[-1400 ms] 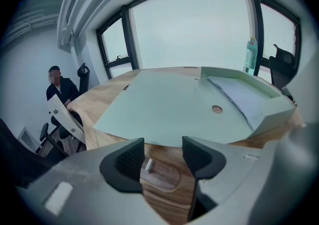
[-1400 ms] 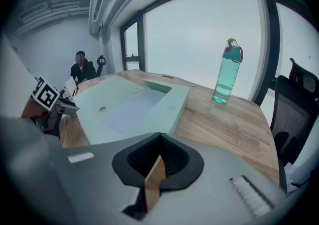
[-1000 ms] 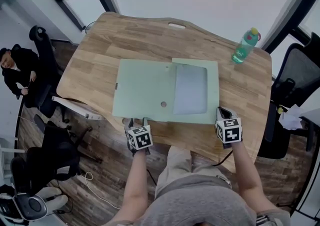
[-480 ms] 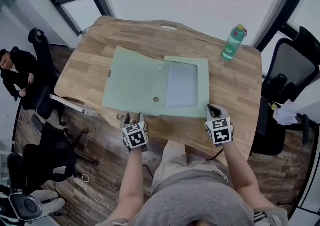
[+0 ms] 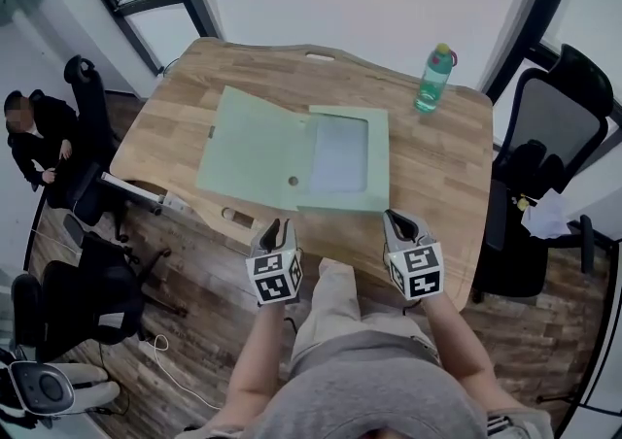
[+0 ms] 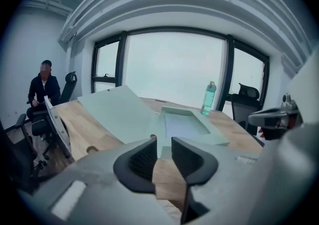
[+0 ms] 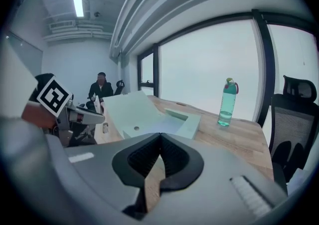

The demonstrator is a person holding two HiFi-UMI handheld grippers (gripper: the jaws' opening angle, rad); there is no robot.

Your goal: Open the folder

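The pale green folder [image 5: 260, 148] lies open on the wooden table [image 5: 442, 160], its cover spread to the left and a box tray with a bluish-white sheet [image 5: 340, 153] on the right. Both grippers hang off the table's near edge, apart from the folder. My left gripper [image 5: 275, 227] has a narrow gap between its jaws, which are closing on nothing. My right gripper [image 5: 398, 221] is shut and empty. In the left gripper view the folder [image 6: 124, 112] lies beyond the left gripper [image 6: 164, 142]. In the right gripper view the folder [image 7: 134, 112] lies past the right gripper [image 7: 160, 137].
A green water bottle [image 5: 434, 78] stands at the table's far right corner. A seated person [image 5: 29, 131] and office chairs are at the left. Another black chair [image 5: 544, 136] stands at the right. The person's legs are below the table's near edge.
Both grippers drew back from the folder's near edge and rose. The left jaws narrowed. The folder has stayed open and flat.
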